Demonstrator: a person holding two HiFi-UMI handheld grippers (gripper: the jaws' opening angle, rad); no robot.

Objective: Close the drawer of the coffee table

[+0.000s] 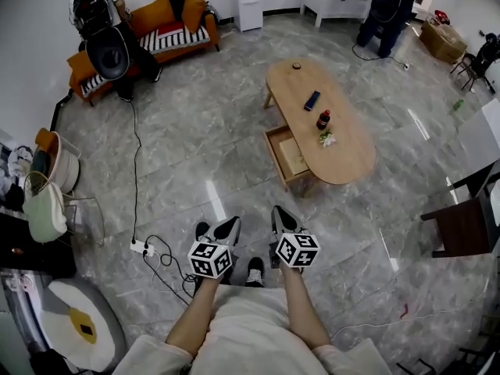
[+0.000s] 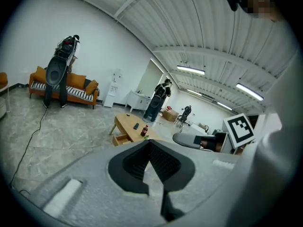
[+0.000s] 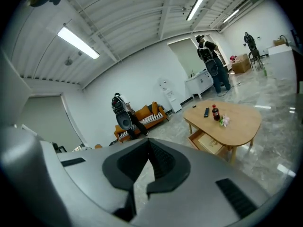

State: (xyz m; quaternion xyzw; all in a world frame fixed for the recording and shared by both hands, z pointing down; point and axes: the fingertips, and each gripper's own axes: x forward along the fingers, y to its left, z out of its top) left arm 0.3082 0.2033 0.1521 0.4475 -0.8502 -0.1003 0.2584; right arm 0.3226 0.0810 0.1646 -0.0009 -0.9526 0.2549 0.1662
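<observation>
Because the drawer is to be pushed shut, its place against the tongs is what matters. In the head view the open light wooden drawer (image 1: 289, 156) is seen above the tongs and a little to the right, well apart from them, with only grey marble floor (image 1: 234, 170) between. It is pulled out from the long side of the oval light wooden coffee table (image 1: 348, 162), towards the left of the frame, and something flat and pale is seen inside it. The long axis of the table runs from upper left to lower right, so it is judged that the drawer front must be pushed towards the right.

The right tongs (image 1: 283, 219) are somewhat nearer to the drawer than the left tongs (image 1: 226, 229). Both pairs are held together at the tips, and nothing is gripped in either.

On the table a dark remote control (image 1: 312, 100), a dark bottle with a red cap (image 1: 323, 120) and a small green and white object (image 1: 326, 138) are found, none of them over the drawer. A white power strip with black cable (image 1: 141, 247) lies at the left of the left tongs, off the path. An orange sofa (image 1: 156, 33) is seen at the upper left. Nothing is seen to stand in the way.
</observation>
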